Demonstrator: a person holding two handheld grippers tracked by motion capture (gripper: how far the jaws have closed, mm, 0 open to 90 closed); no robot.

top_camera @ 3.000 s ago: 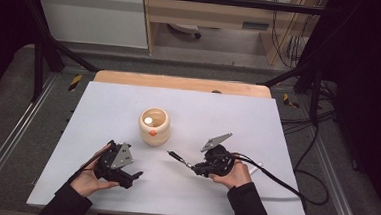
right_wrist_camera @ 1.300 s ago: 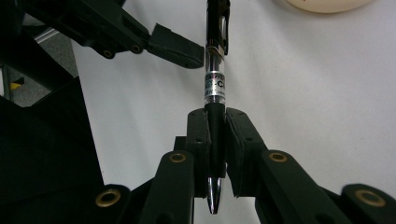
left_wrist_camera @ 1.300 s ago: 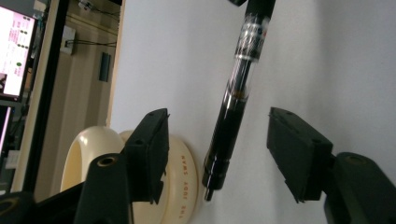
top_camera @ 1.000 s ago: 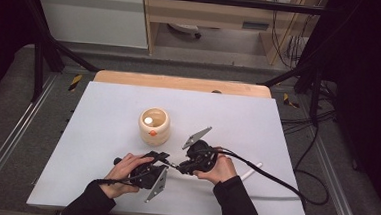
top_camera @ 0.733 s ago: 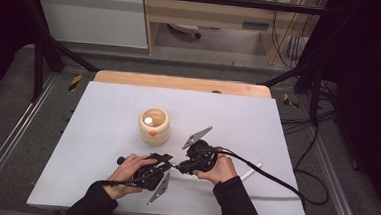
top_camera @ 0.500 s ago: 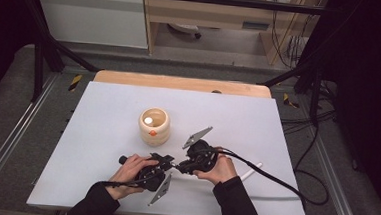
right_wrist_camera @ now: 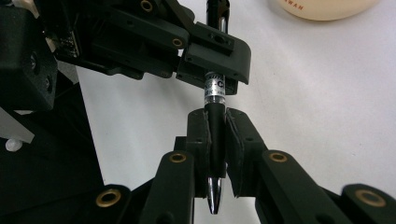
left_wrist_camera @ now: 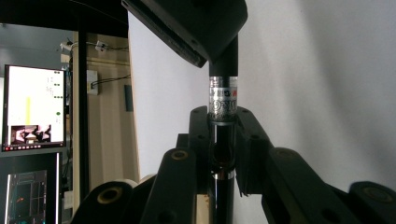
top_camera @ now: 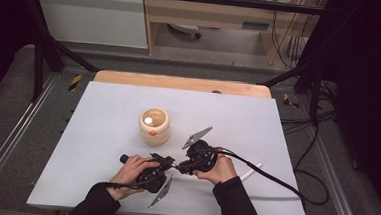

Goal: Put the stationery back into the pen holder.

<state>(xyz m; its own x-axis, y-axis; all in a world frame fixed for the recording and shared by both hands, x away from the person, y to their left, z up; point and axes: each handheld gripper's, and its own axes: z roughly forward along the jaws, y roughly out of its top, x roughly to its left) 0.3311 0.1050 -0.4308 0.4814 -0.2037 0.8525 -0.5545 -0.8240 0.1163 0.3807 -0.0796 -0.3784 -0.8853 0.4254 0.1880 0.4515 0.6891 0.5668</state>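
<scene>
A black pen (top_camera: pixel 174 165) with a silver band spans the gap between my two grippers near the table's front middle. My left gripper (top_camera: pixel 167 162) has just been closing its jaws, and in the left gripper view its pads (left_wrist_camera: pixel 246 140) press on the pen (left_wrist_camera: pixel 223 100) below the printed band. My right gripper (right_wrist_camera: pixel 215 135) is shut on the pen (right_wrist_camera: pixel 215 116) near its silver tip, facing the left gripper (right_wrist_camera: pixel 210 51) closely. The right gripper (left_wrist_camera: pixel 196 23) looms at the top of the left gripper view.
A cream ribbed cup (top_camera: pixel 154 126) with an orange mark stands on the white table (top_camera: pixel 277 133) just behind the hands. A white tube (top_camera: pixel 250 171) and a black cable lie to the right. A wooden strip (top_camera: pixel 180 83) borders the far edge.
Since the earliest frame the two hands have come together at the front middle, the left one moving right. Over the last second both hands hold still.
</scene>
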